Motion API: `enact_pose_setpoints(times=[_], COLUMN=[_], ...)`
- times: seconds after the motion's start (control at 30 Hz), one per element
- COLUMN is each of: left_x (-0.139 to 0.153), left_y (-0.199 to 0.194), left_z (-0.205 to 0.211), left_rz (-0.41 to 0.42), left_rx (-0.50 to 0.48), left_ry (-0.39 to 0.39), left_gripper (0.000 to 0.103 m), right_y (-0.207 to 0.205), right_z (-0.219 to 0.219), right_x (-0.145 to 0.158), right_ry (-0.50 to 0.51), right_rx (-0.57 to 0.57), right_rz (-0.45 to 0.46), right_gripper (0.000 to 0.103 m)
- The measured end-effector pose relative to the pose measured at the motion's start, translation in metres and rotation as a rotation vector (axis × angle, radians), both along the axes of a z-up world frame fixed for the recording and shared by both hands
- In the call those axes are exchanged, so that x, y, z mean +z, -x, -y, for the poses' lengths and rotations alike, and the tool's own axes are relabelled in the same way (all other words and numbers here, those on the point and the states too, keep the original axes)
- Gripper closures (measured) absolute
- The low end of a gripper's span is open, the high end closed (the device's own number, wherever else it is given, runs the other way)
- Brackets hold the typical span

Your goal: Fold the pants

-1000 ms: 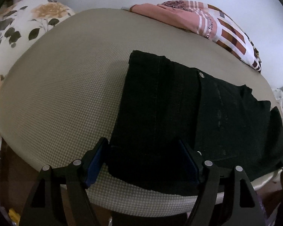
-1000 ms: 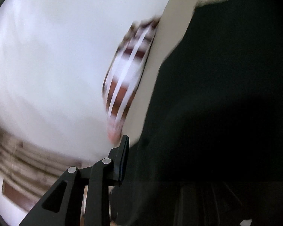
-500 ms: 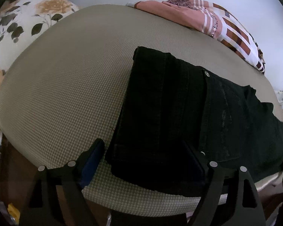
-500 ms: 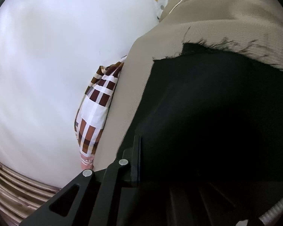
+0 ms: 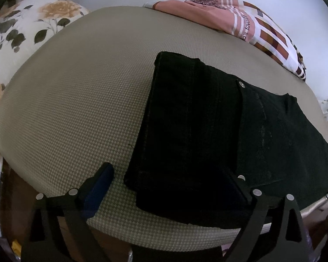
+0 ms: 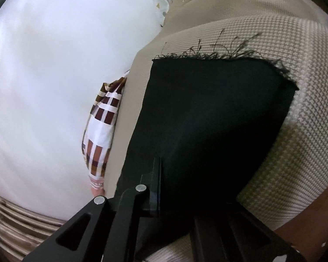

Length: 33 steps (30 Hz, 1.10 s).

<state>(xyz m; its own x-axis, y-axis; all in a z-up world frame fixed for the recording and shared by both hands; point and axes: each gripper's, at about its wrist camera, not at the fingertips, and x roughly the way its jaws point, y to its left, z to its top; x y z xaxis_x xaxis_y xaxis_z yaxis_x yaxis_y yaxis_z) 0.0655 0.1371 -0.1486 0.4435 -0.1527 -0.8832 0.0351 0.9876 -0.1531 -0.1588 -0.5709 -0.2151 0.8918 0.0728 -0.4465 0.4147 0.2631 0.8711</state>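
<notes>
Left gripper jaws opening wide, letting the folded near edge of the black pants rest flat on the table, while the right gripper is clamped tight on the frayed leg end to carry it over.

Striped cloth, partial print "...a's favo...", rest cut off, no other txt

The right gripper is clamped on black pants, whose frayed hem lies near the far edge of the beige textured pad; a checked cloth lies beside its left edge.
</notes>
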Motion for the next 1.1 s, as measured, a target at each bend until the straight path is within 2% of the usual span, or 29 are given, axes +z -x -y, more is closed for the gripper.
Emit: enact_pose_setpoints(times=[0.1,0.23,0.33,0.77,0.93,0.97,1.0,1.1], left_x=[-0.001,-0.001,-0.001,-0.004,0.003,0.008,0.015,0.042], left_y=[0.0,-0.001,-0.001,0.003,0.005,0.007,0.009,0.018], left_z=[0.0,-0.002,-0.002,-0.004,-0.003,-0.003,-0.002,-0.001], left_rz=[0.003,0.009,0.012,0.037,0.04,0.052,0.075,0.18], left_rx=[-0.005,-0.018,-0.024,-0.045,-0.039,-0.031,-0.026,-0.02], left_ry=[0.001,-0.002,-0.006,-0.018,-0.048,-0.06,-0.07,-0.106], left_gripper=[0.008,0.007,0.006,0.001,0.001,0.001,0.001,0.001], right_y=[0.006,0.008,0.008,0.025,0.058,0.064,0.071,0.089], right_z=[0.003,0.004,0.006,0.021,0.044,0.05,0.054,0.06], right_x=[0.001,0.014,0.013,0.014,0.014,0.019,0.027,0.056], right_ry=[-0.001,0.087,0.115,0.186,0.178,0.193,0.217,0.253], right_rx=[-0.013,-0.004,-0.001,-0.042,-0.165,-0.187,-0.219,-0.298], right_rz=[0.003,-0.044,-0.089,-0.084,-0.094,-0.121,-0.15,-0.144], right_gripper=[0.101,0.101,0.102,0.102,0.102,0.097,0.094,0.093])
